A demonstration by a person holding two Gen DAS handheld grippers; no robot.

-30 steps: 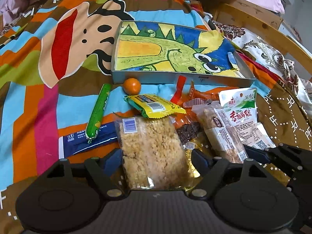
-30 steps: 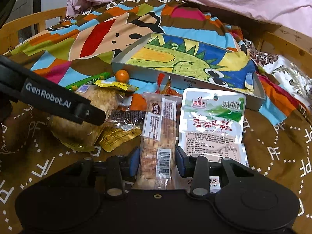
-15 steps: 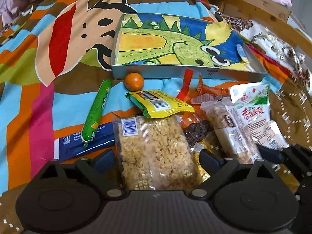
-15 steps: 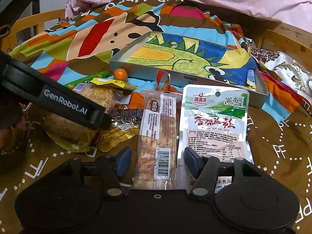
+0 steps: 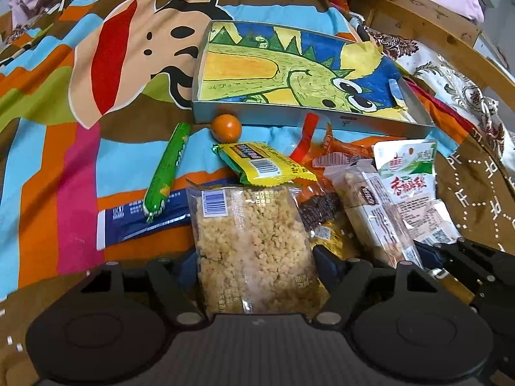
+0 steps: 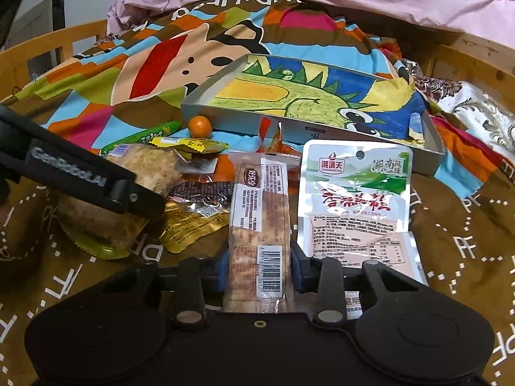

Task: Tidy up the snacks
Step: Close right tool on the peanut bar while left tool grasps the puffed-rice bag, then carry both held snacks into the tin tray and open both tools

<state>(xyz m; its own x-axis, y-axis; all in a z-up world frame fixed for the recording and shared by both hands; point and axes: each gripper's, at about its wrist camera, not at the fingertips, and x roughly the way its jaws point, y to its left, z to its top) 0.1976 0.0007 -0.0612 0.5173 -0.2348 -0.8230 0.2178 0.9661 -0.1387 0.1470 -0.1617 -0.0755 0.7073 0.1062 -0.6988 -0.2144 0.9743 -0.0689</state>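
Starting out, by the look of it: nothing lying in the box (image 5: pixel 273 118) yet, only a crayon dinosaur picture lining its bottom, and every snack sitting on the blanket (image 5: pixel 64 160) in front of it.

Reading from the left: lying loose and untouched, a flat blue packet (image 5: pixel 128 222), a green stick (image 5: pixel 167 170) across its top edge, and a small orange (image 5: pixel 226 127) resting just beside the box's front wall. Closing around the bag of puffed rice (image 5: pixel 251 241) with the left gripper (image 5: pixel 257 262), jaws fairly wide, pads meeting the bag's two sides. Leaning on the bag's far end, a yellow packet (image 5: pixel 264 162). Sitting between the two tools, a gold packet (image 6: pixel 190 225) partly under a dark one. Closing narrow on the long bar (image 6: pixel 259 225) with the right gripper (image 6: pixel 259 263), pads pressing both its long edges near the barcode end. Lying just right of that, the white and green pouch (image 6: pixel 354 193), with red wrappers (image 5: pixel 341 151) behind it.

Judging what is left: carrying both gripped snacks to the box, then everything else.

Feeling likely soft and crinkly throughout. Showing lumpy, crumbly grains through clear film on the rice bag; showing a stiff, slim slab under glossy wrap on the bar; looking smooth and tube-shaped for the stick, round and dimpled for the orange, flat and slippery for the pouch, thin and rigid for the grey box walls.
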